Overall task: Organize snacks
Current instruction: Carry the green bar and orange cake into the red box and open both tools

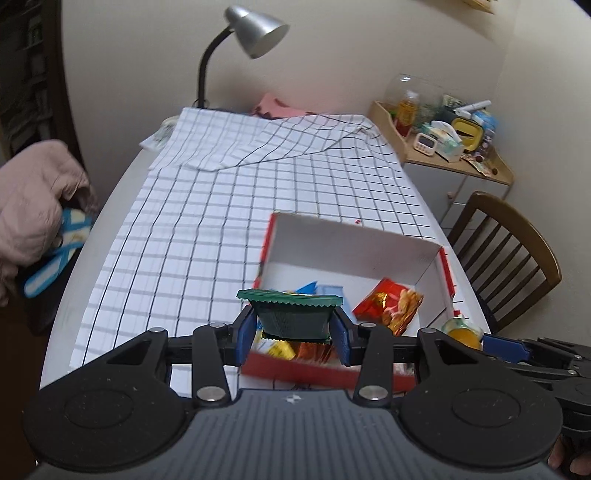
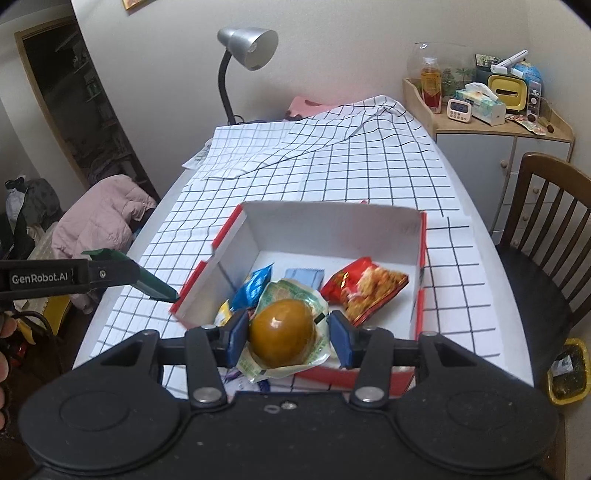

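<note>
On a desk [image 2: 461,295] covered with a white cloth printed in a black grid [image 1: 221,229] sits an open cardboard box, red outside and white inside [image 2: 332,225]. Inside it lie a red crinkled snack bag [image 2: 364,288], a blue shiny packet [image 2: 255,284] and a flat pale blue sachet [image 2: 304,276].

The left tool [image 1: 293,325] is clamped on a dark green sachet with zigzag edges [image 1: 291,314], its blue pads pressing the packet from both sides. It hangs just above the box's near left corner. The right wrist view shows this same tool from the side, entering from the left with the green sachet's end close to the box's left wall.

The right tool [image 2: 288,338] grips a clear wrapper holding a glossy brown egg-shaped snack [image 2: 282,336], held over the near edge of the box. The left wrist view catches only a sliver of this snack and one blue pad at its right margin.

Only the right wrist view shows a yellow bin [image 2: 569,373] on the floor by the dark wooden chair [image 2: 543,221] and a dark doorway [image 2: 74,110] on the left. Both views show a silver gooseneck lamp [image 1: 255,31] at the far end of the desk, a pink padded jacket [image 2: 103,218] to the left, and a low wooden cabinet crowded with small items [image 2: 498,127] in the right corner.
</note>
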`<state>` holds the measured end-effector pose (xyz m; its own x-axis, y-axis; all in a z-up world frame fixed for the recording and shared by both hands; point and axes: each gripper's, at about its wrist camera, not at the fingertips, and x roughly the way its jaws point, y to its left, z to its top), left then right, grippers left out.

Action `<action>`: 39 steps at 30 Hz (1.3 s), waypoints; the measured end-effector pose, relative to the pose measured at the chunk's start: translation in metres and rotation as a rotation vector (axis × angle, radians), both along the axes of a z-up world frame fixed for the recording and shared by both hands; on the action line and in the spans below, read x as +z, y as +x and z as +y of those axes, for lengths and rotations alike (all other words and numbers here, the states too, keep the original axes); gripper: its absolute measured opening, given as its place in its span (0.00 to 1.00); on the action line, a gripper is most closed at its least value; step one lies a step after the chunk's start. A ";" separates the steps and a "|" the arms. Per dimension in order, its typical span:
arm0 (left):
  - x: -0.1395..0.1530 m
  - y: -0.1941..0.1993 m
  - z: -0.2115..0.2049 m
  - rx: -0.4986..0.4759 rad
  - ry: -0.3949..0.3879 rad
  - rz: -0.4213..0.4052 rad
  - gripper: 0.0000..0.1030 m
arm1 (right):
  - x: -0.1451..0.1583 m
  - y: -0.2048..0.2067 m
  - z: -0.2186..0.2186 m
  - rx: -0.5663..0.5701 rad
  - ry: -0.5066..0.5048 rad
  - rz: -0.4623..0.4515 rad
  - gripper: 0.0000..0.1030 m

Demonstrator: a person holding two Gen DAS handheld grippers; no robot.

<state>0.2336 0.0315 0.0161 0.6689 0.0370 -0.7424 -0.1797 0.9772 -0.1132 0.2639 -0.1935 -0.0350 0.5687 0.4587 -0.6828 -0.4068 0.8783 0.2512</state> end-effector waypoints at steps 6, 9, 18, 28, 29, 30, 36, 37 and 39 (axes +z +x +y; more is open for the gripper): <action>-0.005 0.036 -0.012 -0.019 0.026 0.023 0.41 | -0.007 0.025 -0.003 0.009 -0.016 0.007 0.46; -0.012 0.053 -0.017 -0.024 0.039 0.042 0.41 | -0.012 0.037 -0.002 0.018 -0.029 0.015 0.46; -0.037 0.098 -0.024 -0.014 0.043 0.104 0.41 | -0.037 0.077 0.015 0.073 -0.082 0.057 0.46; -0.076 0.132 -0.032 -0.064 0.070 0.199 0.41 | -0.074 0.113 0.043 0.159 -0.165 0.143 0.46; -0.079 0.135 -0.033 -0.065 0.074 0.209 0.41 | -0.077 0.115 0.044 0.162 -0.173 0.149 0.46; -0.083 0.136 -0.035 -0.069 0.078 0.219 0.41 | -0.080 0.117 0.046 0.167 -0.181 0.154 0.46; -0.101 0.141 -0.040 -0.091 0.084 0.259 0.42 | -0.093 0.121 0.050 0.190 -0.212 0.180 0.46; -0.103 0.141 -0.041 -0.095 0.082 0.265 0.42 | -0.095 0.121 0.050 0.192 -0.218 0.181 0.46; -0.106 0.141 -0.042 -0.097 0.081 0.275 0.41 | -0.097 0.121 0.050 0.193 -0.221 0.183 0.46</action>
<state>0.3745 -0.0102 -0.0901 0.4461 0.0489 -0.8937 -0.0980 0.9952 0.0056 0.3853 -0.1438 -0.1317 0.3445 0.3751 -0.8606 -0.5366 0.8309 0.1473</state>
